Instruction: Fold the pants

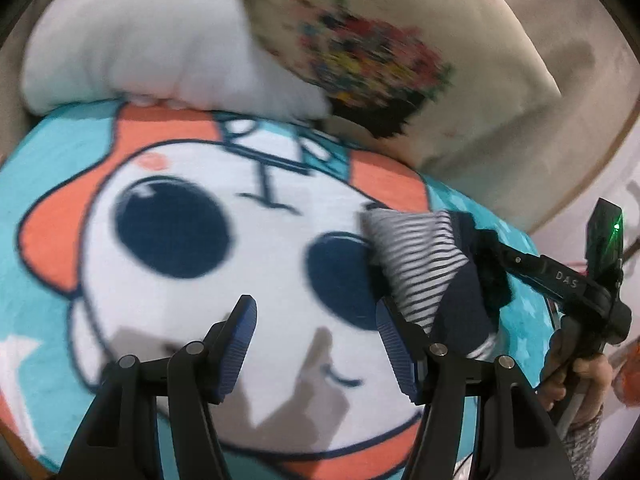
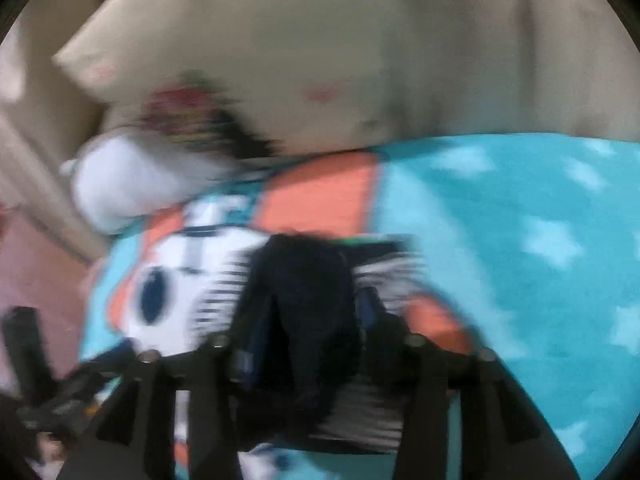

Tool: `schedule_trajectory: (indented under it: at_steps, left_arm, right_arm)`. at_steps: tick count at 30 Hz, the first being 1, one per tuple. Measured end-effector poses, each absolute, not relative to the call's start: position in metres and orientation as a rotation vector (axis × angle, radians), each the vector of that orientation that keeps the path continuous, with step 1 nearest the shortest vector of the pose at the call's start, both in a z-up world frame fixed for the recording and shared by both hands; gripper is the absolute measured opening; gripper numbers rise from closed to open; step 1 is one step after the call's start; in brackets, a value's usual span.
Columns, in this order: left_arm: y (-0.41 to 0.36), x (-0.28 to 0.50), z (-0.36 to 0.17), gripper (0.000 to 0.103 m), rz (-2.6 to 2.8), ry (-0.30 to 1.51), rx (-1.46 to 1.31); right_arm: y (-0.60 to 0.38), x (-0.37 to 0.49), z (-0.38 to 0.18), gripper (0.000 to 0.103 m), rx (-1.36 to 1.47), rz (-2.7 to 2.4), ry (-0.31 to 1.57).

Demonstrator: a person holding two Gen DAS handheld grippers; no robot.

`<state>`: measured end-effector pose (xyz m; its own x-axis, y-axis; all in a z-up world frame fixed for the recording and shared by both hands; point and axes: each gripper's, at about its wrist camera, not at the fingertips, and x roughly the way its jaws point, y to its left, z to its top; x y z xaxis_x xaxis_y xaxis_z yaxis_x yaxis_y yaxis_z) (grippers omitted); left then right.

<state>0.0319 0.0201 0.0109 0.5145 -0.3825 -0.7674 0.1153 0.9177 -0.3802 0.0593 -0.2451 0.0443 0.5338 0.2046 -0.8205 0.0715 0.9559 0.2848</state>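
The pants (image 1: 424, 264) are small, striped grey-white with dark navy parts, bunched on a cartoon blanket (image 1: 192, 264). My left gripper (image 1: 316, 340) is open and empty, just left of the pants above the blanket. In the left wrist view the right gripper (image 1: 496, 264) reaches in from the right and holds the dark edge of the pants. In the blurred right wrist view my right gripper (image 2: 312, 320) is shut on the dark navy fabric of the pants (image 2: 308, 288), with striped cloth on both sides.
The blanket (image 2: 520, 240) is turquoise with white stars and an orange-white cartoon face. A white pillow (image 1: 132, 44) and a beige printed cushion (image 1: 380, 48) lie at its far edge. A beige wall or headboard (image 2: 360, 40) stands behind.
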Motion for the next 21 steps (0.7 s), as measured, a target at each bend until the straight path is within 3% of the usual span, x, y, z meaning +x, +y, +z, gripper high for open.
schedule_trajectory:
  at_steps: [6,12,14,17,21]
  left_arm:
    - [-0.044,0.033,0.012,0.065,-0.403,0.991,-0.221]
    - [-0.09,0.034,-0.031,0.074,-0.402,1.064,-0.124]
    - [-0.093,0.032,-0.025,0.076,-0.405,1.043,-0.092]
    - [-0.08,0.03,-0.007,0.076,-0.439,1.03,-0.107]
    - [-0.043,0.036,0.007,0.079,-0.391,0.977,-0.211]
  right_arm:
    - [-0.264,0.029,0.094,0.044,0.422,0.208,0.811]
    - [-0.255,0.066,0.033,0.044,0.598,0.292,0.956]
    - [-0.255,0.077,0.008,0.043,0.547,0.209,0.995]
    - [-0.256,0.069,0.017,0.041,0.514,0.22,0.954]
    - [-0.269,0.044,0.045,0.069,0.446,0.194,0.867]
